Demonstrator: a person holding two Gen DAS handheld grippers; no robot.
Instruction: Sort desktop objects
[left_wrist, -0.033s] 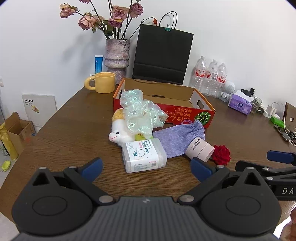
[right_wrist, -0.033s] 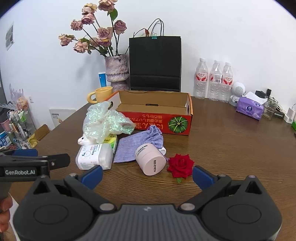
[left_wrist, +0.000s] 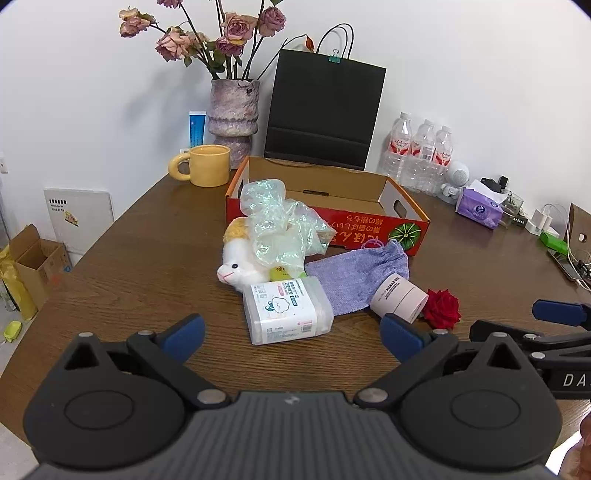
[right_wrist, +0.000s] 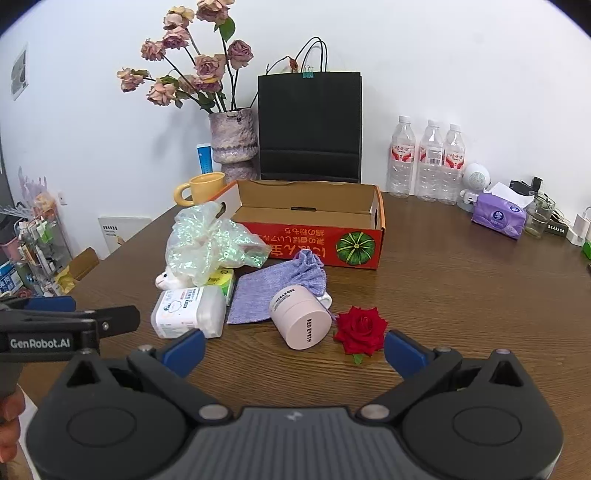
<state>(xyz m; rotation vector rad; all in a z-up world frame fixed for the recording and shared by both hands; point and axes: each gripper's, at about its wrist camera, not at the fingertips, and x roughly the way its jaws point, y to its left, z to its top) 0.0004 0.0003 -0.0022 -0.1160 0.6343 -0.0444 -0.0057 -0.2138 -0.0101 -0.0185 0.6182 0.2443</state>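
Observation:
A pile lies on the brown table in front of an open red cardboard box (left_wrist: 369, 225) (right_wrist: 314, 240): a clear box of cotton swabs (left_wrist: 286, 310) (right_wrist: 190, 312), a white plush toy (left_wrist: 236, 271), an iridescent plastic bag (left_wrist: 280, 229) (right_wrist: 207, 240), a purple cloth pouch (left_wrist: 354, 273) (right_wrist: 273, 288), a pink jar on its side (left_wrist: 400, 297) (right_wrist: 301, 317) and a red rose (left_wrist: 441, 302) (right_wrist: 362, 328). My left gripper (left_wrist: 291, 338) is open and empty, just short of the swab box. My right gripper (right_wrist: 293, 349) is open and empty, just short of the jar and rose.
A yellow mug (left_wrist: 207, 166), a vase of dried roses (left_wrist: 232, 114), a black paper bag (left_wrist: 321, 114), three water bottles (left_wrist: 421, 155) and a purple tissue pack (left_wrist: 478, 210) stand along the back. Chargers and cables lie at the far right.

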